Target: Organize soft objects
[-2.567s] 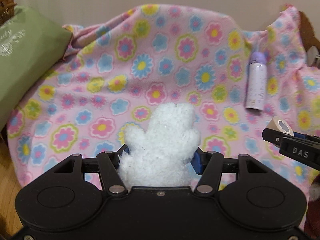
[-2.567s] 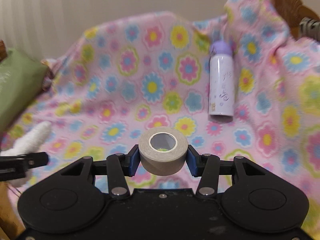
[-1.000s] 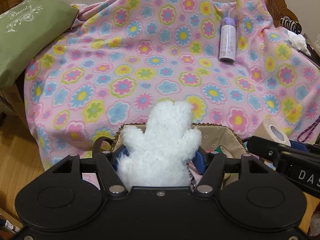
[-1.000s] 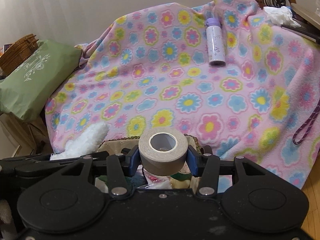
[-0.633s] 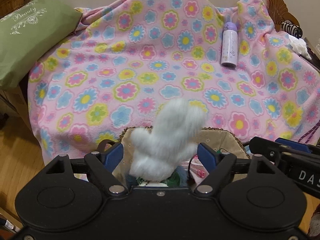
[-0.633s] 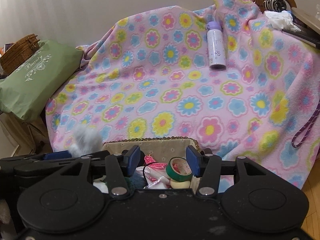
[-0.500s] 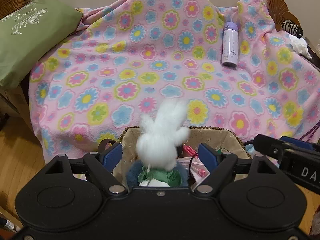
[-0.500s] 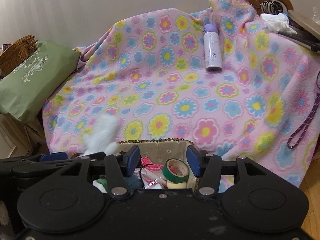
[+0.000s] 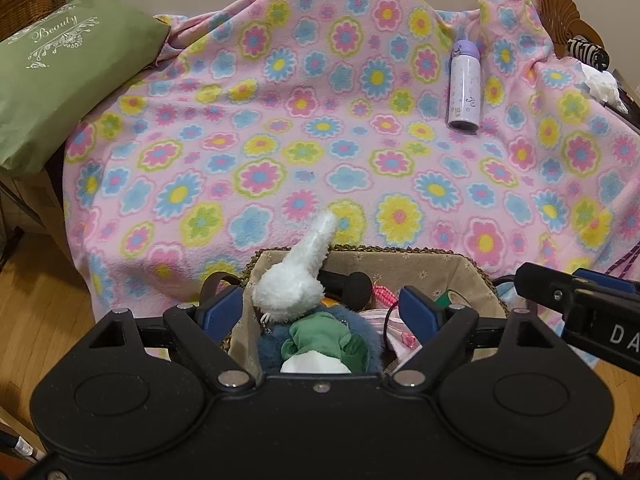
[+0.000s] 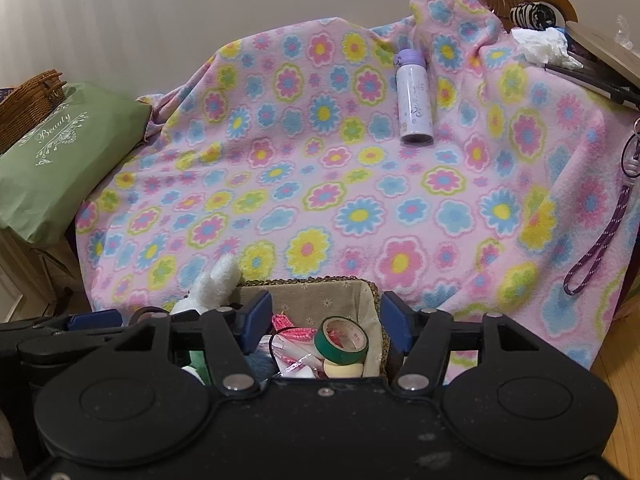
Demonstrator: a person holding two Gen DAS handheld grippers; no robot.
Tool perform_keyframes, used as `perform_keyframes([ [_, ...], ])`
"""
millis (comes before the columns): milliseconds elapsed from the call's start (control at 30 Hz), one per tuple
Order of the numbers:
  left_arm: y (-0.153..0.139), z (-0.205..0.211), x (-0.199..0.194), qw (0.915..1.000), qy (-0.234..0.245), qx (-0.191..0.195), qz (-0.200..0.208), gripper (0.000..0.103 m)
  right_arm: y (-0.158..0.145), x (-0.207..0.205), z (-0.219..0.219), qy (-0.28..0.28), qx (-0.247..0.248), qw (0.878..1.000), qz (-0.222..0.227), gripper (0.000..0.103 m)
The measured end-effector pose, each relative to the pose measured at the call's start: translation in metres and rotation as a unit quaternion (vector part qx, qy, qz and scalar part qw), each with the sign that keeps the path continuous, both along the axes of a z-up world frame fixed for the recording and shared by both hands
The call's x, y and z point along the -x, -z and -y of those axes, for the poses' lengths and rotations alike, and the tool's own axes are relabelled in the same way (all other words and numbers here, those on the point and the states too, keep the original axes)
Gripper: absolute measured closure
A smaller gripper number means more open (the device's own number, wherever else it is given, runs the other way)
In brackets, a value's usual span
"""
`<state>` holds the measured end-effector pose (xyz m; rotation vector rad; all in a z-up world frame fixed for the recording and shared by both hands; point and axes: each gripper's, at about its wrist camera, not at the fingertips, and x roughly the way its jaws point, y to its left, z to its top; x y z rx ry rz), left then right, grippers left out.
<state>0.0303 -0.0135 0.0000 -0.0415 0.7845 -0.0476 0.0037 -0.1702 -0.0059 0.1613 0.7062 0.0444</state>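
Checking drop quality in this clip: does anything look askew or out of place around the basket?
Yes. The white plush toy lies tilted in the basket, one limb poking over the rim instead of settling inside. A purple bottle, not soft, lies on the floral blanket. Both grippers are open.

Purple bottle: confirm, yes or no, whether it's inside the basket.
No, the purple bottle lies on the floral blanket, well beyond the basket.

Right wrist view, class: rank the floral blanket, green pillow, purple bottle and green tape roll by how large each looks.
1. floral blanket
2. green pillow
3. purple bottle
4. green tape roll, a close call with the bottle, since the roll sits nearer the camera.
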Motion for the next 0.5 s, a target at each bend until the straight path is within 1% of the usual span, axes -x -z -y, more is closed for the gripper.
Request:
perform_keyframes([
  [500, 0.0004, -0.0019, 0.0004, 1.0, -0.009, -0.005, 0.001, 0.022, -0.0001, 0.0005, -0.0005, 0.007, 0.006, 1.0, -0.003, 0.042],
])
